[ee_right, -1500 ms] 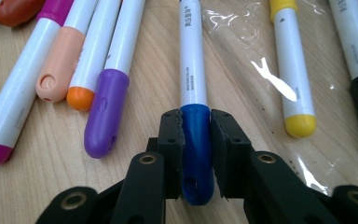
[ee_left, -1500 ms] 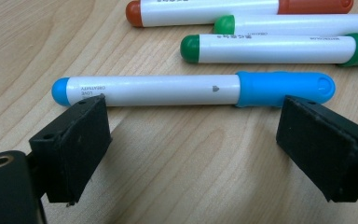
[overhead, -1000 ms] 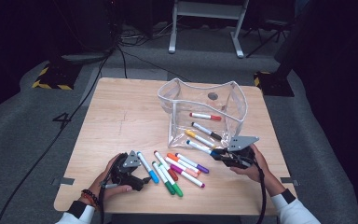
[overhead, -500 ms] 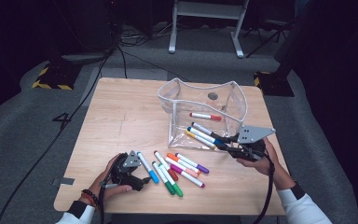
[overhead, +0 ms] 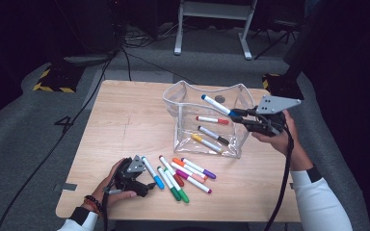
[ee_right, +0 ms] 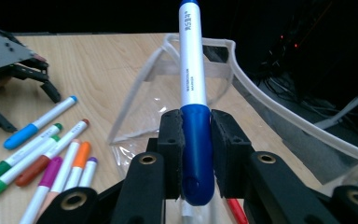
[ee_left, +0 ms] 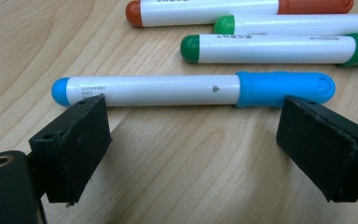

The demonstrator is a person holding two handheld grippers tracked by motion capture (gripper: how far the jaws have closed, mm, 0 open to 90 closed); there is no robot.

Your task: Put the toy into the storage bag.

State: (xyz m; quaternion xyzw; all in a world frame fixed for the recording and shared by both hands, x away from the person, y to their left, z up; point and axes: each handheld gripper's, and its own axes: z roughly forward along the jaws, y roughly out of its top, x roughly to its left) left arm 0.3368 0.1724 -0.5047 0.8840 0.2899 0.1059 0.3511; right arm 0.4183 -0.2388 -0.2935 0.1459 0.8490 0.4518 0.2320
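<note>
A clear plastic pouch (overhead: 231,94) stands open on the wooden table (overhead: 125,120), with three markers inside it. My right gripper (overhead: 243,115) is shut on a dark blue marker (overhead: 218,106), held above the pouch's right rim with its tip pointing left over the opening. In the right gripper view the pads clamp the dark blue marker (ee_right: 193,116) by its cap. My left gripper (overhead: 144,185) rests at the table's front left, open. In the left gripper view a light blue marker (ee_left: 191,88) lies just beyond the spread jaws, untouched.
Several loose markers (overhead: 185,173) lie in a row on the table in front of the pouch, right of my left gripper. A white metal frame (overhead: 212,14) stands on the floor behind the table. A cable (overhead: 58,144) runs along the floor at the left.
My right gripper has risen from the table beside the pouch's front right corner, carrying the dark blue marker up over the pouch's rim. The left gripper has stayed still.
</note>
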